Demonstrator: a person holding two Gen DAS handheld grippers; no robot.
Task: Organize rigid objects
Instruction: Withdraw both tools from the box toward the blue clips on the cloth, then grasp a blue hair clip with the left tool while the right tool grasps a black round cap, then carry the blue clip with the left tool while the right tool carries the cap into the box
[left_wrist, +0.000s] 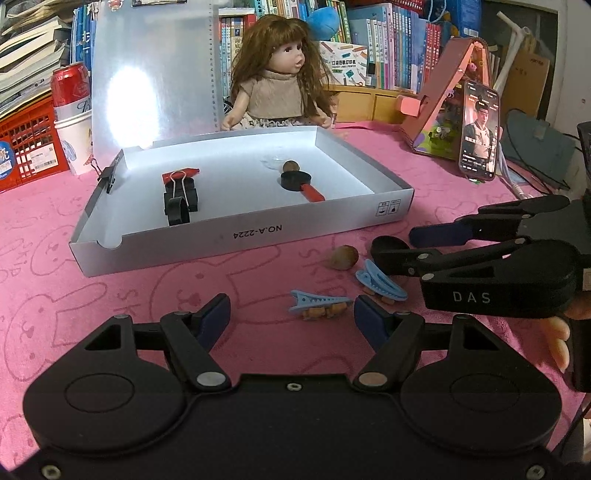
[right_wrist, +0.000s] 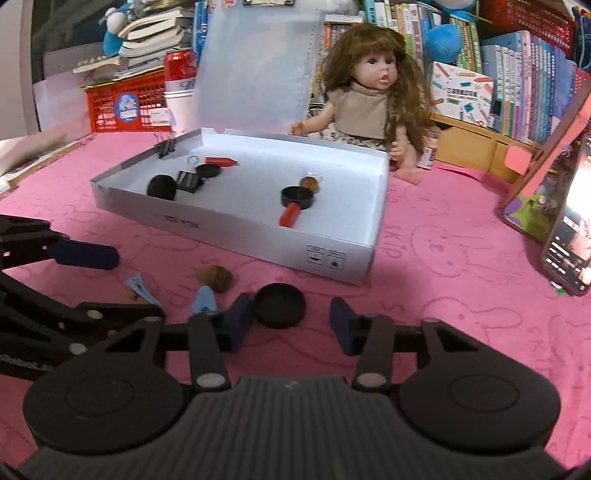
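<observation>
Two blue hair clips (left_wrist: 319, 301) (left_wrist: 380, 282), two nuts (left_wrist: 342, 257) (left_wrist: 290, 167), one doll (left_wrist: 280, 74), one white box (left_wrist: 236, 236).

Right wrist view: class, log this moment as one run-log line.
right hand-held gripper: open around round black lid | left hand-held gripper: open near blue plastic hair clip | shallow white cardboard box: partly filled

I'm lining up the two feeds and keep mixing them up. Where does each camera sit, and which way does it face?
Left wrist: on the left gripper, looking forward over blue hair clips to the white box; the right gripper and fingers show at right.
Right wrist: on the right gripper, facing a black round lid; the left gripper enters at left.
Shared: box, doll, walnut, phone.
</observation>
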